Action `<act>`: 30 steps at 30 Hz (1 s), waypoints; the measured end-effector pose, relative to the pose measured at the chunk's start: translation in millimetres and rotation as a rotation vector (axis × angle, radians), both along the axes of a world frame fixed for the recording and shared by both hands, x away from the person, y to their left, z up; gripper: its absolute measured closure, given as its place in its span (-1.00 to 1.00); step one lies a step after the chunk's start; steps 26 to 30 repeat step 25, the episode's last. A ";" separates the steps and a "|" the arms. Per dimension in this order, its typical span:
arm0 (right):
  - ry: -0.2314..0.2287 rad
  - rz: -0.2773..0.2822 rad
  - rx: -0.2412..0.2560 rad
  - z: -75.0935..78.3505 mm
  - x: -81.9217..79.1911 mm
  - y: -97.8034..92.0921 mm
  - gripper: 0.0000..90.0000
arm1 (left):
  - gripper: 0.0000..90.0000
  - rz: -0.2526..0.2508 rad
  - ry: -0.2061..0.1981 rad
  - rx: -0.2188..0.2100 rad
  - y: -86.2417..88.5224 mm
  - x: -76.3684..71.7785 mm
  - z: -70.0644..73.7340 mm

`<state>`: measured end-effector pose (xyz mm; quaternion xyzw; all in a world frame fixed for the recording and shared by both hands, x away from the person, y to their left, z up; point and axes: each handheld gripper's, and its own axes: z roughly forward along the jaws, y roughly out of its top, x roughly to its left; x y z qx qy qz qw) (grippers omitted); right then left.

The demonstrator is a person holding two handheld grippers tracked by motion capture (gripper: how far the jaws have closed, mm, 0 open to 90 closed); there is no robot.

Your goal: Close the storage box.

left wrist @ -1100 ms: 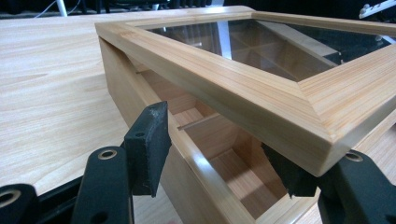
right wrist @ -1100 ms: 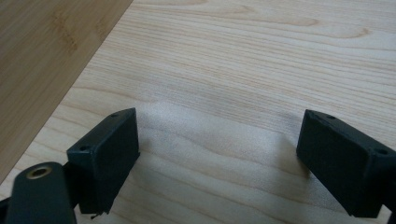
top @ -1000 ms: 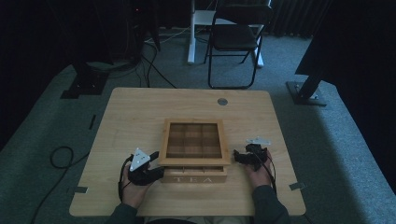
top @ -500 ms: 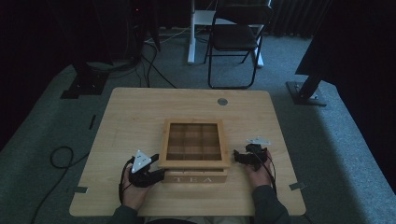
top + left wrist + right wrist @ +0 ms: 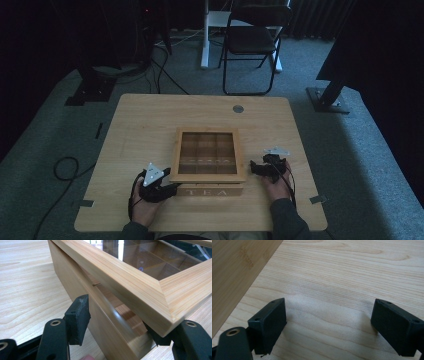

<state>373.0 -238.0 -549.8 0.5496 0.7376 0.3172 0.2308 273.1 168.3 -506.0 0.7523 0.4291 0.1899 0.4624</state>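
A: What are the left gripper (image 5: 117,322) fingers (image 5: 77,317) doing?

B: Spread wide astride the near-left corner of the tea box (image 5: 208,161); the glass-paned lid (image 5: 140,282) is tilted up off the base, 1 finger outside the wall, the other under the lid's corner. I judge they're there to lift it.

A: And the right gripper (image 5: 329,327)?

B: Fingers equally wide, holding nothing, hovering over bare counter (image 5: 342,272) just beside the box's right side, probably waiting.

A: Materials?

B: Pale, straight-grained wood with mitred corners; 9 compartments show through the pane. The box sits mid-counter, at the person's edge.
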 end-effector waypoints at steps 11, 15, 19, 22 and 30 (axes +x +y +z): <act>0.000 0.000 0.000 0.0 0.0 0.0 -0.72 | -0.11 0.005 0.003 -0.027 5.7 -5.7 1.1; 0.000 0.000 0.000 0.0 0.0 0.0 -0.72 | -0.14 -0.002 0.001 -0.042 9.9 -12.8 3.4; 0.000 0.000 0.000 0.0 0.0 0.0 -0.72 | -0.14 -0.026 0.000 -0.034 10.8 -19.4 4.3; 0.000 0.000 0.000 0.0 0.0 0.0 -0.72 | -0.14 -0.042 -0.020 0.000 8.7 -24.9 5.3; 0.000 0.000 0.000 0.0 0.0 0.0 -0.72 | -0.14 -0.062 -0.036 0.021 5.6 -29.5 5.9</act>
